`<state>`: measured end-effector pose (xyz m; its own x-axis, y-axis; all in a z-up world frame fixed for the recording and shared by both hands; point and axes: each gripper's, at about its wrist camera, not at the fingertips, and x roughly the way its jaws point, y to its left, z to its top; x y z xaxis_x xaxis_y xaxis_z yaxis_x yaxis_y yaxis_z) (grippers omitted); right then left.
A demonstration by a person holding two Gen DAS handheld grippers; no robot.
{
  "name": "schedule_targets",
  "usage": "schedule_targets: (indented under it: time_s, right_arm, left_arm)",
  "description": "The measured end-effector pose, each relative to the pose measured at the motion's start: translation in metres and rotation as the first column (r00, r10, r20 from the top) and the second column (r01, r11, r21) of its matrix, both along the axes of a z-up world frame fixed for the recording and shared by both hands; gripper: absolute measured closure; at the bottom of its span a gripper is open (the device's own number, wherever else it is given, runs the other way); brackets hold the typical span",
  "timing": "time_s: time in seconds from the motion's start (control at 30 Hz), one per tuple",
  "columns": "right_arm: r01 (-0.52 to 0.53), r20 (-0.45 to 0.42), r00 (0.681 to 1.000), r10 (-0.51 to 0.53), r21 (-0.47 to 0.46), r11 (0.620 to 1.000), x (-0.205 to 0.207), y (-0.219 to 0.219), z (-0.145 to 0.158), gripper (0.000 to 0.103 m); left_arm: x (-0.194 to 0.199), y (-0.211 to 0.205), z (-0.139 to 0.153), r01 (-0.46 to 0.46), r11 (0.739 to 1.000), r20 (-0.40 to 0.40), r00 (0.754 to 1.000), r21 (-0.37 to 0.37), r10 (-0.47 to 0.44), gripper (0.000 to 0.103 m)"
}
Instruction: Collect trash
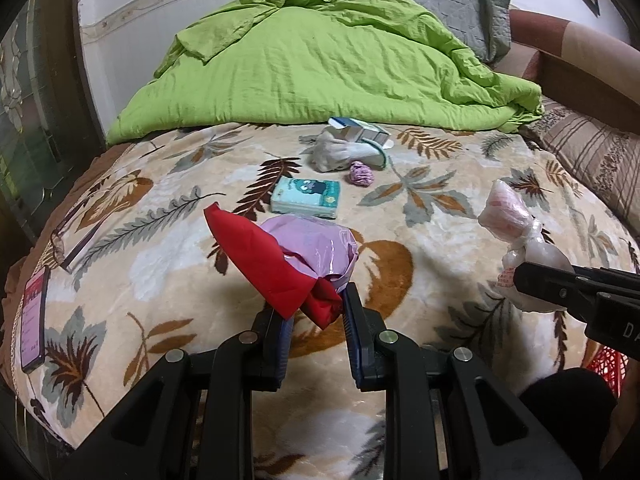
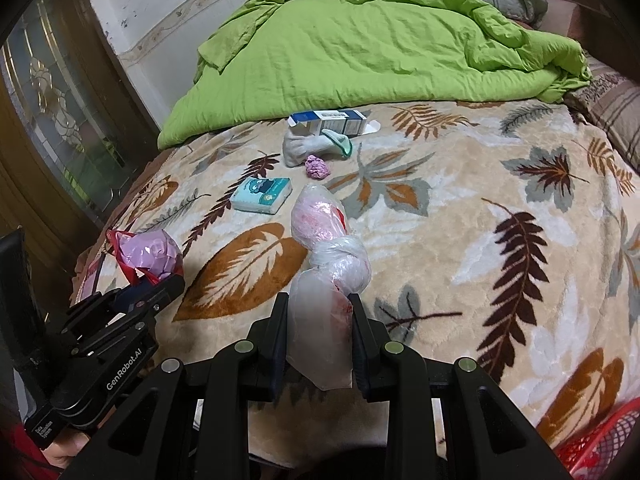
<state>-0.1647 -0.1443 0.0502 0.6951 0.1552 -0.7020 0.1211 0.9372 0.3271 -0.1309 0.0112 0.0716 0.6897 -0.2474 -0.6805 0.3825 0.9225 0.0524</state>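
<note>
**A:** Trash status: both claws loaded. Left claw (image 1: 314, 312) pinches a red and lilac wrapper (image 1: 304, 260), pressed tight on it, held above the bed (image 1: 440, 240). Right claw (image 2: 320, 320) clamps a knotted clear plastic bag (image 2: 328, 264) with pinkish stuff inside, also off the blanket.

**B:** Step?

**A:** Looks like pickup done, carry pending. Red mesh basket (image 2: 600, 444) sits at the near right edge, just past the right claw. Probably the bin. Can't see what's in it.

**B:** Next move?

**A:** My guess: swing right claw over the basket, release, then the left. Both items are light and floppy, so they may cling to the pads.

**B:** What's left on the bed?

**A:** Mid-bed: tissue pack (image 1: 306, 196). Beyond it: purple wad (image 1: 362, 174), grey sock (image 1: 344, 154), opened carton (image 1: 360, 130). Phone (image 1: 36, 316) at the left edge, not trash. Green duvet (image 1: 320, 60) farthest back.
</note>
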Motion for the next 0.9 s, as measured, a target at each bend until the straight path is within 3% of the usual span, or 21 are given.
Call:
schedule_targets:
  time_s: [0.33,0.53,0.63,0.77,0.9]
  right_arm:
    - [0.078,0.01,0.997,-0.079,0.035,0.996,-0.041,-0.037,0.016,0.073]
    - [0.208,-0.002,0.978,-0.208,0.054,0.977,-0.095,-0.082,0.021,0.073]
    - [0.293,-0.018,0.956,-0.292,0.062,0.954,-0.131,-0.107,0.022,0.073]
    - [0.404,-0.044,0.914,-0.402,0.05,0.913,-0.185,-0.136,0.023,0.073]
    - [0.502,-0.074,0.864,-0.499,0.036,0.864,-0.238,-0.162,0.019,0.073]
  left_arm:
    - [-0.017,-0.021,0.012,0.087,0.995,-0.032,0.996,-0.04,-0.089,0.08]
    - [-0.04,-0.057,0.025,0.221,0.973,-0.041,0.974,-0.064,-0.224,0.08]
    - [-0.059,-0.087,0.034,0.323,0.943,-0.041,0.944,-0.08,-0.327,0.08]
    - [-0.087,-0.131,0.043,0.466,0.879,-0.056,0.879,-0.103,-0.473,0.08]
    - [-0.121,-0.177,0.048,0.603,0.788,-0.079,0.785,-0.126,-0.614,0.08]
